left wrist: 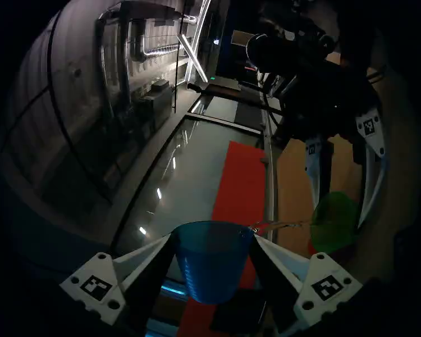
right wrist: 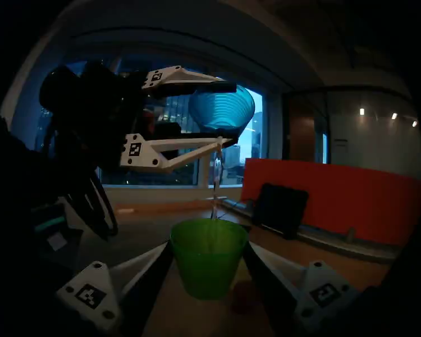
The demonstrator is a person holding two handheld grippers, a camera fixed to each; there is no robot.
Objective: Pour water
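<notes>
Green cup edges covered by fingers of the right gripper, small red thing behind the green cup half hidden and too dim to name, dark flat object beyond the green cup unidentifiable

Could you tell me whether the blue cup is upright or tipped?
Tipped: the blue cup lies sideways in the left gripper, a thin stream falling from its rim into the green cup.

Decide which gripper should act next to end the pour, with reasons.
Left. The left gripper holds the tipped blue cup above the green cup; righting it should stop the stream.
</notes>
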